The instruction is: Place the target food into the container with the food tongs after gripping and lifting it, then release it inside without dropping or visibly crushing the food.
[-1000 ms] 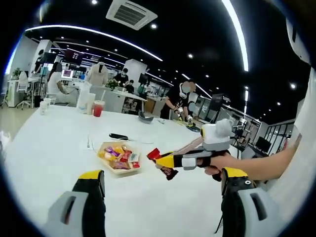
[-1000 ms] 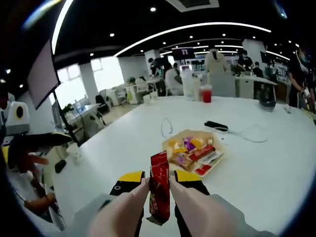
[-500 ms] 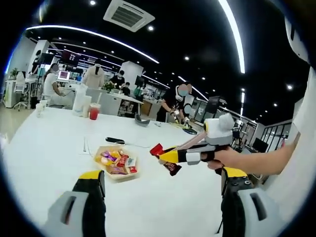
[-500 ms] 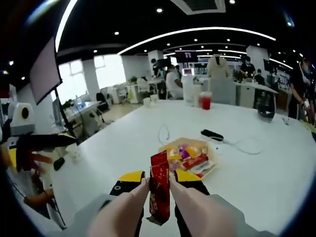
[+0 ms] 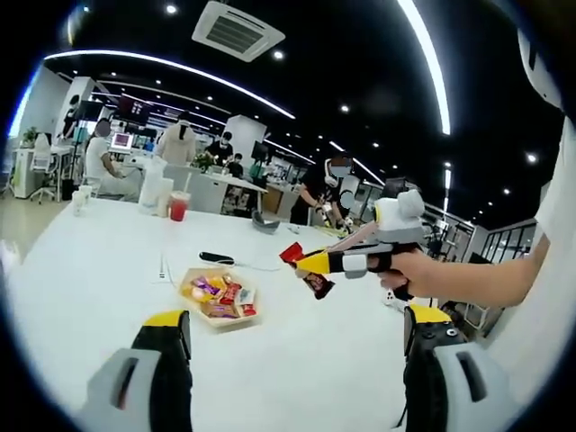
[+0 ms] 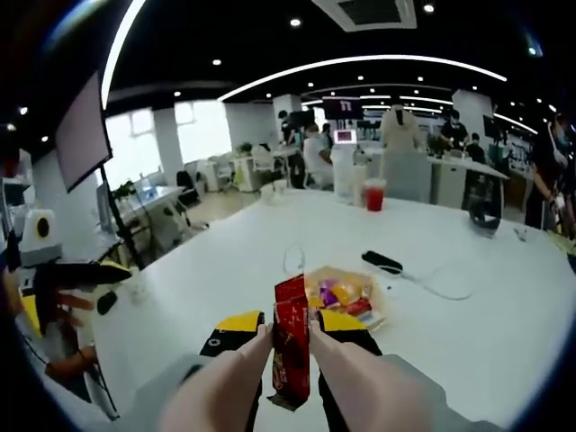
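**Wrapped snack held above and short of the tray**

Landmark for everything below is the tray of wrapped sweets (image 5: pixel 217 298) on the white counter (image 5: pixel 81 270). Left of the tray in the left gripper view, the left hand-held gripper (image 5: pixel 292 360) hangs with its yellow-tipped jaws spread wide apart and nothing between them; it sits low and well back from the tray. To the right of the tray and higher, the right hand-held gripper (image 5: pixel 304 264) reaches in, jaws clenched on a red snack packet (image 5: pixel 306 272), clear of the counter and apart from the tray's rim.

In the right gripper view the same packet (image 6: pixel 291 346) stands between the jaws of the right hand-held gripper (image 6: pixel 290 326), its long axis running along them. The tray (image 6: pixel 344 298) lies straight ahead past the packet's top edge, a little to the right.

Judged from this, the right hand is the nearer one, and the coming move is forward and down along the packet's own axis until it hangs inside the tray's rim, with the jaws parting only there.
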`<state>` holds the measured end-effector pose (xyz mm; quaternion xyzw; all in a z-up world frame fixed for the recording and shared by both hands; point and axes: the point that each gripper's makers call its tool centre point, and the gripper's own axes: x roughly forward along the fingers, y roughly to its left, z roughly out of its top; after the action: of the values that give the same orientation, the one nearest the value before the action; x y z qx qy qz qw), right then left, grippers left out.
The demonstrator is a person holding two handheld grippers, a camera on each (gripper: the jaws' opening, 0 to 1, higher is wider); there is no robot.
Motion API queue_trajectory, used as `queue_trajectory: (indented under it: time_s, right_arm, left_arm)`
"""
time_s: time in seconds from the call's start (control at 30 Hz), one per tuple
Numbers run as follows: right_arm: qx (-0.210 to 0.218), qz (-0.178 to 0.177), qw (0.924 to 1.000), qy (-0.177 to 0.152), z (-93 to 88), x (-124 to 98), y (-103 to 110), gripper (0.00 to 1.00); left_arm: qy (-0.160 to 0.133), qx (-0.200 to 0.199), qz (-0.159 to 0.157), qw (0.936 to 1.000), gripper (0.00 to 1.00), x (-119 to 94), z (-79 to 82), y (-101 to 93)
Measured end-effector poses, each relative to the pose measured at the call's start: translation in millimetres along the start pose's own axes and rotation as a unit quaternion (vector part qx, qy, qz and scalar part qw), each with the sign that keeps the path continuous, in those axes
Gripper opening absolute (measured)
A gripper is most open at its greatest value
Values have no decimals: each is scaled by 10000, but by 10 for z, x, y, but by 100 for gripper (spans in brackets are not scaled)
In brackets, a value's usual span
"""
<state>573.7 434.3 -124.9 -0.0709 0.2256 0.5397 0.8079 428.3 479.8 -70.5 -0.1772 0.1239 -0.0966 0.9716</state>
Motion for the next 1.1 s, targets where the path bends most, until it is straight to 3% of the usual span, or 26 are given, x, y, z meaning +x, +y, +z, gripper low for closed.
queue_trajectory:
  time_s: [0.37, 1.1]
  right_arm:
    - [-94, 6, 9999, -60, 228, -38, -81, 22]
    - [-158, 98, 9997, -160, 450, 95, -79, 22]
  left_arm:
    - [-29, 25, 96, 9999, 99, -52, -9, 26]
    - [-261, -33, 304, 9992, 99, -160, 72, 80]
